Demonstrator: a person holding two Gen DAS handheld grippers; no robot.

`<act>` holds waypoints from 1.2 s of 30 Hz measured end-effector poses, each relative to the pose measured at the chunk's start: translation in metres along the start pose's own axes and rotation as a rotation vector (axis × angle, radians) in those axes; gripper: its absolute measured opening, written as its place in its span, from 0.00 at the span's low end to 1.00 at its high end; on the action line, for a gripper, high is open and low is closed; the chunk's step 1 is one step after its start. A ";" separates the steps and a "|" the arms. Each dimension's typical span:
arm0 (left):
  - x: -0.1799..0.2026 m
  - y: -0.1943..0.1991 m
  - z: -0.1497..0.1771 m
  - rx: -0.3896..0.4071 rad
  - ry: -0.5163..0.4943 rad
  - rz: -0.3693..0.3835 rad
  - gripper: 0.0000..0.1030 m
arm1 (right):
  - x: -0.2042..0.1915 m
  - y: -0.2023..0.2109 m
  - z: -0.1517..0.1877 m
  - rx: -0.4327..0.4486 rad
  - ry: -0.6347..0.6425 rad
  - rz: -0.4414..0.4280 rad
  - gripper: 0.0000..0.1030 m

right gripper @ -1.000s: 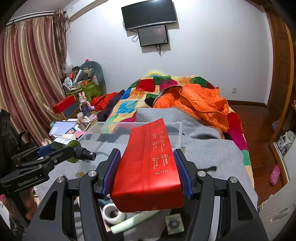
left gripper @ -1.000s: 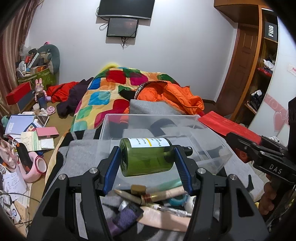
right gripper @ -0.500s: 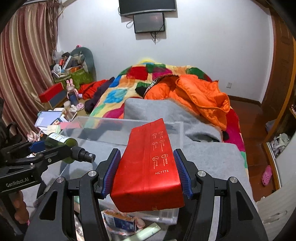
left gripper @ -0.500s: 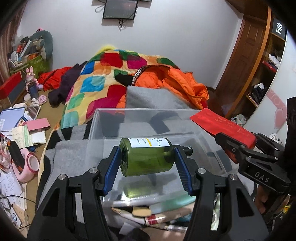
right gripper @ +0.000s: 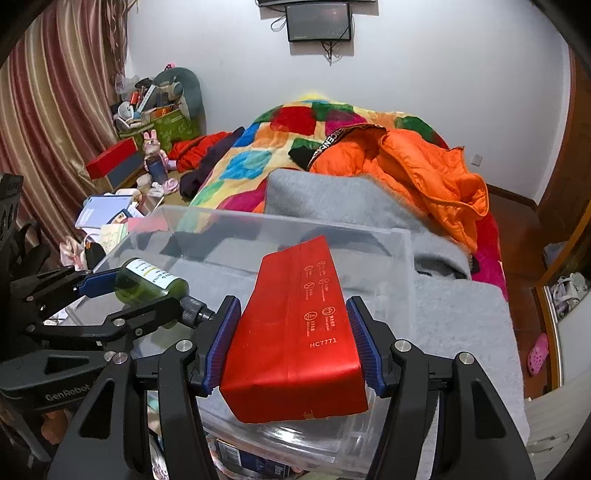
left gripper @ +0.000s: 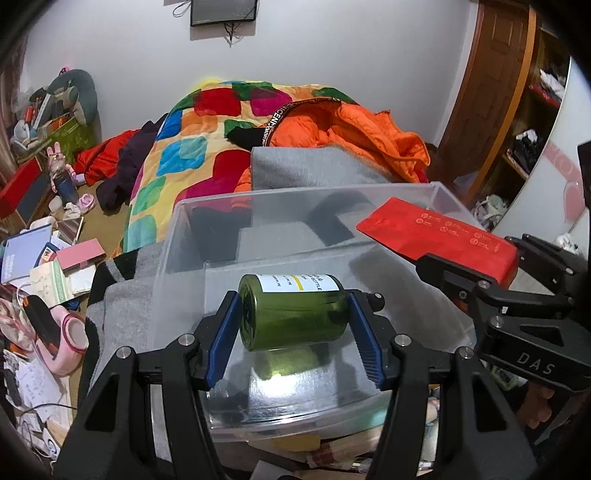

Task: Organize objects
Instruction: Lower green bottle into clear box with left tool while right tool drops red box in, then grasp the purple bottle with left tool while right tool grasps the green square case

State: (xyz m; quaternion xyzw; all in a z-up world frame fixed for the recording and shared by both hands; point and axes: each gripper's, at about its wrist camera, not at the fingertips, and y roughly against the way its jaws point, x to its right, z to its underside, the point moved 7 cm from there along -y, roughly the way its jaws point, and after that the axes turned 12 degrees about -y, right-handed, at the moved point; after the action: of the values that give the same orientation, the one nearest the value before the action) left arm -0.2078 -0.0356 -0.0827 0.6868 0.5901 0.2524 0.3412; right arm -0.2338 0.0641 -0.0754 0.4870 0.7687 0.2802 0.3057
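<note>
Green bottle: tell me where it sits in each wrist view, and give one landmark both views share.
Left wrist view: green bottle at lower centre, lying sideways in the left gripper, over the clear plastic bin.
Right wrist view: green bottle at middle left, beside the red pouch.
Shared landmark: the orange jacket on the bed.

The small print on the green bottle's [left gripper: 293, 314] white label is too small to read. The items under the near edge of the clear plastic bin [left gripper: 177, 236] are mostly hidden by it and cut off by the bottom edge. The wall screen [right gripper: 319, 16] is cut off at the top. The icons on the red pouch [right gripper: 295, 339] are illegible.
</note>
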 end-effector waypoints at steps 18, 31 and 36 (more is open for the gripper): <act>0.004 0.028 0.005 0.053 -0.009 -0.039 0.66 | -0.002 0.035 0.005 0.066 0.014 -0.013 0.67; 0.001 0.084 0.015 0.157 0.020 -0.057 0.93 | 0.010 0.091 0.016 0.155 -0.005 -0.017 0.79; -0.002 0.097 0.029 0.164 0.037 -0.055 0.95 | 0.021 0.097 0.029 0.152 -0.025 0.003 0.82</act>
State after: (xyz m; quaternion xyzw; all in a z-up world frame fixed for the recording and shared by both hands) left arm -0.1249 -0.0492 -0.0269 0.6913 0.6334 0.2065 0.2797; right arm -0.1633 0.1229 -0.0273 0.5135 0.7831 0.2155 0.2769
